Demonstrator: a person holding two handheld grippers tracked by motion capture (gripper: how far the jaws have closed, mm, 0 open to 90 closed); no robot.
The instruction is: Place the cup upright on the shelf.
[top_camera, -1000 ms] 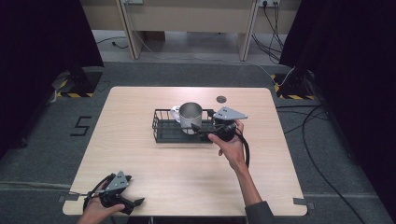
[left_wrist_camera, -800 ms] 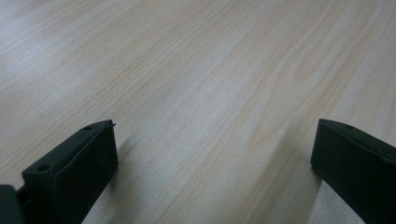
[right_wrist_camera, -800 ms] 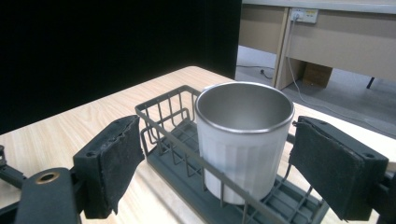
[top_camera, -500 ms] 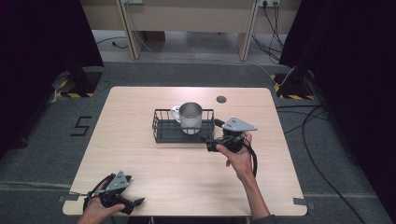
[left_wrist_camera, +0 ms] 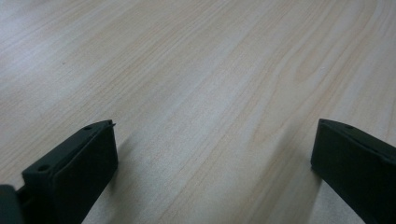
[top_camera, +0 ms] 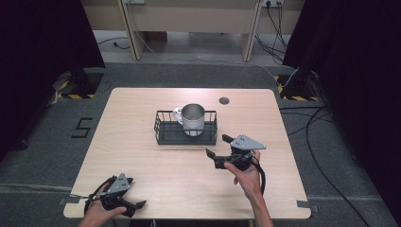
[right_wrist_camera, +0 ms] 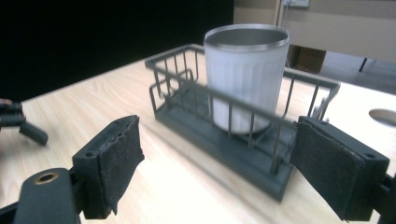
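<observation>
Resting at the near left corner of the table [top_camera: 142, 109], well apart from the wire basket [top_camera: 185, 134], the left gripper [top_camera: 135, 206] has its jaws spread wide over bare wood, nothing between them. Near the table's middle stands the basket, dark and rectangular, and inside it, toward its right end, a metal mug [top_camera: 193, 118] stands upright, its handle pointing left. Just right of the basket and nearer the person, the right gripper [top_camera: 218, 149] is held in a hand [top_camera: 244, 177], jaws parted and empty, pointed at the basket with nothing between them and it. Beyond the basket, a round grommet hole [top_camera: 223, 100] sits near the far edge.
</observation>
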